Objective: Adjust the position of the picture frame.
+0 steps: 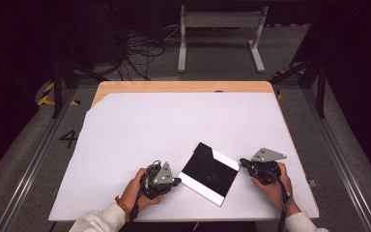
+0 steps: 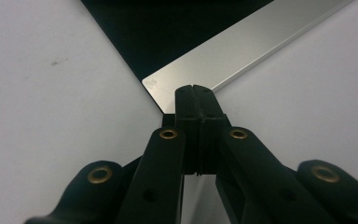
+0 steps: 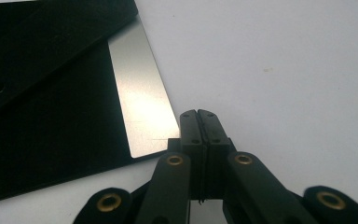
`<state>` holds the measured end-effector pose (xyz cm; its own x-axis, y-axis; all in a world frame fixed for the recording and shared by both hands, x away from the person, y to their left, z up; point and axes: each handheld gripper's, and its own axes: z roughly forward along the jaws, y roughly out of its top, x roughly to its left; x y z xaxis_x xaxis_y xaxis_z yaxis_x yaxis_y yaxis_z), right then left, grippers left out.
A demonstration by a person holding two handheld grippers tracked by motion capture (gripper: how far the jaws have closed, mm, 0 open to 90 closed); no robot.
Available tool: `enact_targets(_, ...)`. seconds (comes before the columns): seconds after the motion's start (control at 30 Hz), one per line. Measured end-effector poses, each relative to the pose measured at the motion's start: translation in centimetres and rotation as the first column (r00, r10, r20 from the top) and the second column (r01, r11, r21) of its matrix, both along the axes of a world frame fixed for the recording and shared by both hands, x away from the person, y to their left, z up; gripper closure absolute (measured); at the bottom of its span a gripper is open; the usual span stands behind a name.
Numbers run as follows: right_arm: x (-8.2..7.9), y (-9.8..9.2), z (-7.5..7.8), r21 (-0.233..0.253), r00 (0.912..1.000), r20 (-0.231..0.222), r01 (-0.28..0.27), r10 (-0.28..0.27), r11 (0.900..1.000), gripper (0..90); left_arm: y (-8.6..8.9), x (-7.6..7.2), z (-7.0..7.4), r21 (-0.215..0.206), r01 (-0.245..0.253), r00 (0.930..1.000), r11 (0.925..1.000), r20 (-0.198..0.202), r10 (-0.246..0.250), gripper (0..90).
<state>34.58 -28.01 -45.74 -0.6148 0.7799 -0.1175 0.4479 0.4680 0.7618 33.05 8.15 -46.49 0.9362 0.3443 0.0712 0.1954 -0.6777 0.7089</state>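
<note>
The black square panel, edged on two sides by a silver band, lies flat and turned diamond-wise on the white sheet, in the lower centre of the high view.

The left gripper sits at the panel's left corner. In the left gripper view its tips reach the silver band at that corner, jaws pressed together with no gap showing; whether they bear on the band or nip its edge cannot be told.

The right gripper stands at the opposite, right-hand corner. In the right gripper view its tips lie just beside the silver band, jaws likewise pressed together, holding nothing that can be seen.

Judgement: with one gripper at each of two opposite corners, the panel appears to be steadied or squared from both sides, not lifted.

The wooden table shows beyond the sheet's far edge, upper centre. A person's hands and light sleeves enter from the bottom edge.
</note>
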Motion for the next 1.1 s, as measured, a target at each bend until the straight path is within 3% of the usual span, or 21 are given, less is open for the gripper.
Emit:
enact_targets(0.67, 0.5, -0.3, 0.0, 0.002, 0.9995, -0.021, -0.025, 0.025, 1.000, 90.0, 0.0, 0.6, 0.1, 0.006, 0.001, 1.0000, 1.0000, -0.009, -0.001, 90.0)
enact_targets(1.0, 0.6, -0.3, 0.0, -0.012, 0.9997, -0.012, -0.019, 0.019, 1.000, 90.0, -0.3, 1.9, 0.3, 0.018, -0.034, 0.9994, 0.9993, 0.009, 0.034, 90.0)
enact_targets(1.1, 0.7, -0.4, 0.0, 0.008, 0.9995, -0.027, -0.013, 0.013, 1.000, 90.0, -0.3, 2.3, 0.2, 0.011, -0.048, 0.9988, 0.9988, 0.011, 0.048, 90.0)
